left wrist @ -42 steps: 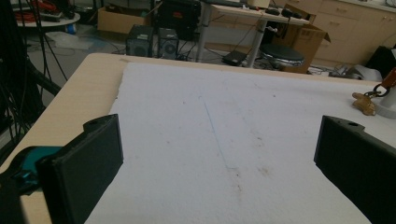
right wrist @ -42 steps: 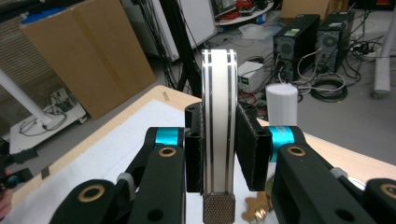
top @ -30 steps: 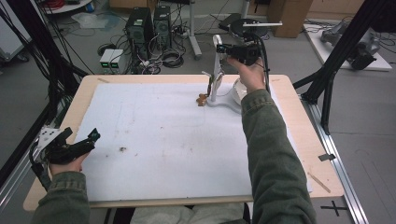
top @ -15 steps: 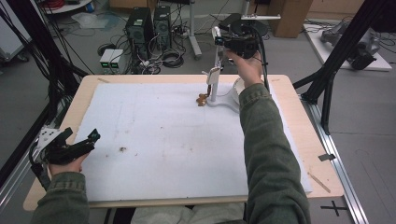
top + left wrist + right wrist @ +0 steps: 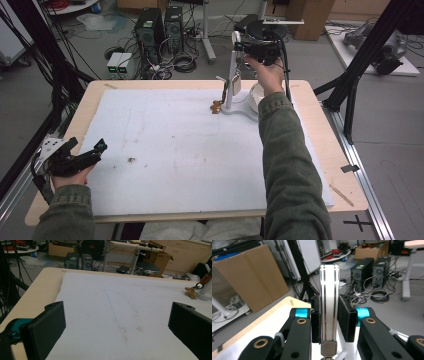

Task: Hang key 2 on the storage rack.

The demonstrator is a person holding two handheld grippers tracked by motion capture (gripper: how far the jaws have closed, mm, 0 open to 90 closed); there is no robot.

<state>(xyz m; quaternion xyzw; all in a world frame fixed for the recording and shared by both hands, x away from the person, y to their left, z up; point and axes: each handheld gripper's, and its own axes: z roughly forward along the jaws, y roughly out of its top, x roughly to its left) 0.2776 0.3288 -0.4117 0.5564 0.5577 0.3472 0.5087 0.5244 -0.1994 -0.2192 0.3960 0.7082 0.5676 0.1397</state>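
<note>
A white stand (image 5: 240,108) sits at the far middle of the white board, with a thin white post (image 5: 231,75) rising from it. My right gripper (image 5: 241,46) is shut on the top of that post; in the right gripper view the striped white post (image 5: 328,282) is pressed between both black pads (image 5: 346,315). A small brown keychain (image 5: 216,106) hangs by the stand's foot and rests on the board; it also appears in the left gripper view as the keychain (image 5: 191,292) at far right. My left gripper (image 5: 95,150) lies open and holds nothing near the front left edge.
The white foam board (image 5: 175,150) covers most of the wooden table (image 5: 320,125). A small dark speck (image 5: 131,160) lies on the board near the left gripper. Computer towers (image 5: 157,27) and cables stand on the floor beyond the far edge. Black frame struts (image 5: 355,75) flank the table.
My right hand has shifted slightly up and toward the top of the post, still closed on it. The left hand and gripper have stayed where they were.
</note>
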